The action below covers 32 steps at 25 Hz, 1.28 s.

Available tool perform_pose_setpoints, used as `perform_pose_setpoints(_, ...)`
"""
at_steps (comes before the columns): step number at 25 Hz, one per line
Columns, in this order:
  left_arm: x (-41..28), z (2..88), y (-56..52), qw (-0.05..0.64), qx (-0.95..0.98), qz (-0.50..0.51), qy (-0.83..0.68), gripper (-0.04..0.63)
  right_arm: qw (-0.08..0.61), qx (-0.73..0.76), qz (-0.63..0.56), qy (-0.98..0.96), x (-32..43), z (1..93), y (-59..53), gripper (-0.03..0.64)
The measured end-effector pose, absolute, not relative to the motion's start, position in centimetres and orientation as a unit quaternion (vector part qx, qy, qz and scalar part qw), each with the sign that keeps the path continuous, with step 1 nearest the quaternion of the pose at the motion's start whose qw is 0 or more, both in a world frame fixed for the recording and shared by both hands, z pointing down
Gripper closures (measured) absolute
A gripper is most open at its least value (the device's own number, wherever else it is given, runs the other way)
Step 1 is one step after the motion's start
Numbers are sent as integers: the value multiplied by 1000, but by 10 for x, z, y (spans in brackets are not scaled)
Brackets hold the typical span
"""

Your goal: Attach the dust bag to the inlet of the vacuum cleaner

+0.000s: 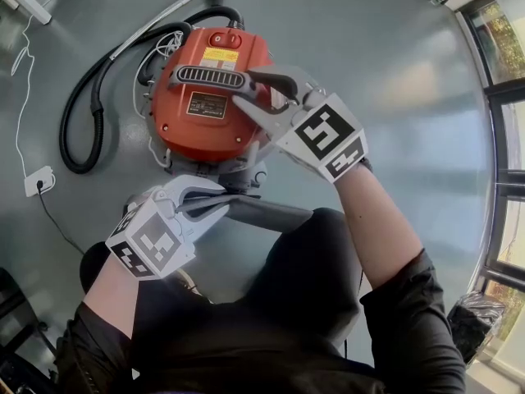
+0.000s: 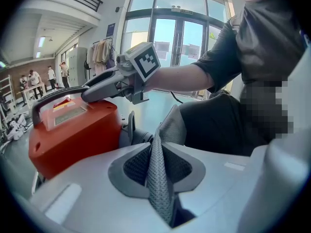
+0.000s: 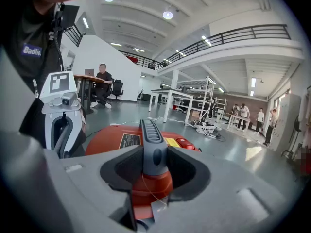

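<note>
Woven grey dust bag (image 2: 158, 178)

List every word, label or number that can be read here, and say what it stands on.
No text here can be read.
Yellow label on the vacuum: too small to read.
Dark plate on the vacuum: too small to read.
Cubes of the left gripper and right gripper: square markers only, no words.
</note>
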<state>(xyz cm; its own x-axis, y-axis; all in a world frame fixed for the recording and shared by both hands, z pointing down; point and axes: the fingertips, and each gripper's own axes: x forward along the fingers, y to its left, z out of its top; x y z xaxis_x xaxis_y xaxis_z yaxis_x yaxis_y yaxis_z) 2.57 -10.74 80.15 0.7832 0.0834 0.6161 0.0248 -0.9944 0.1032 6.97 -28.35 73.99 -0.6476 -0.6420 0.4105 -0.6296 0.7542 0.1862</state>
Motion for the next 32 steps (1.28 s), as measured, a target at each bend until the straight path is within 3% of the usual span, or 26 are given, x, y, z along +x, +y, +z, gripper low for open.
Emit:
perform_pose_setpoints(18, 29, 801, -115, 75, 945, 316, 24, 502, 235, 355, -14, -905, 68, 740, -283, 482)
perform_pose_setpoints(23, 21, 802, -122, 61, 950, 307, 1, 392, 231, 353, -19, -907, 68, 739, -283, 482)
perform_pose_setpoints(32, 8, 804, -115, 46, 940, 336, 24, 318, 252, 351, -58, -900, 66, 736, -281, 480)
